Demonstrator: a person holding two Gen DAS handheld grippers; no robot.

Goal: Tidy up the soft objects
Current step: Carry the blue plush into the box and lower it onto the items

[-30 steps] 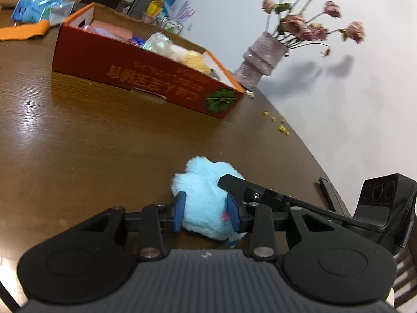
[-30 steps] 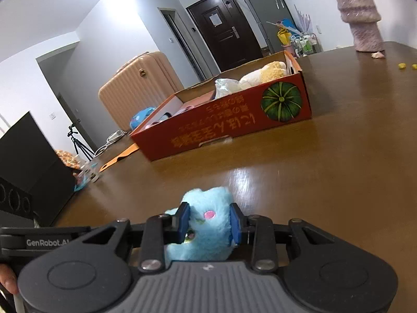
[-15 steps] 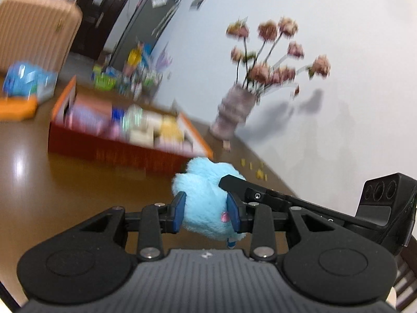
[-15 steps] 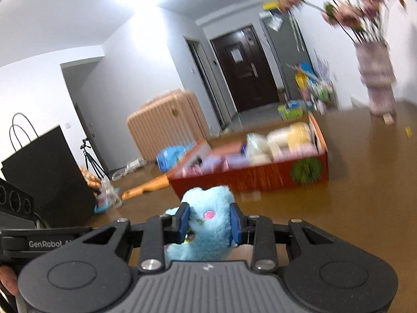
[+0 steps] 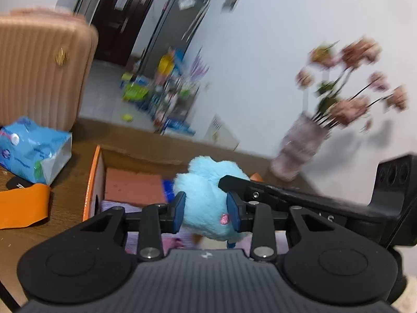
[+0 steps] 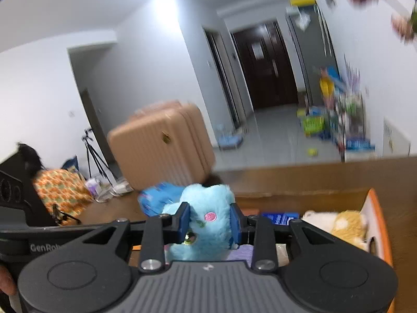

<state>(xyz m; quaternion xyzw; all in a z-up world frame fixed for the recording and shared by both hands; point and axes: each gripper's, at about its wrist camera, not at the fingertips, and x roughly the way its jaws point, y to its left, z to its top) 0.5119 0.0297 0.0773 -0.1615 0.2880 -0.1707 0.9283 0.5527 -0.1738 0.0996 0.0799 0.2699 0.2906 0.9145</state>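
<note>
A fluffy light-blue plush toy [image 5: 206, 195] hangs in the air between both grippers. My left gripper [image 5: 206, 210] is shut on one side of it, its blue pads pressed into the fur. My right gripper [image 6: 209, 221] is shut on the other side, where a pink cheek spot shows. The toy [image 6: 208, 208] hangs above the open orange cardboard box [image 5: 92, 182], over its inside. In the box lie a pink flat pack [image 5: 133, 187], lilac soft items and, at the right end, a yellow-and-white plush [image 6: 344, 225]. The other gripper's black body crosses the left wrist view at right.
The box stands on a brown wooden table [image 5: 65, 195]. A blue plastic bag [image 5: 31, 148] and an orange cloth [image 5: 23, 206] lie left of the box. A vase of dried pink flowers [image 5: 302, 148] stands right of it. A tan suitcase [image 6: 161, 146] is on the floor beyond.
Both grippers have lifted the blue plush off the table and carried it forward and up to above the box. The box, once far ahead, now lies just under the toy.
</note>
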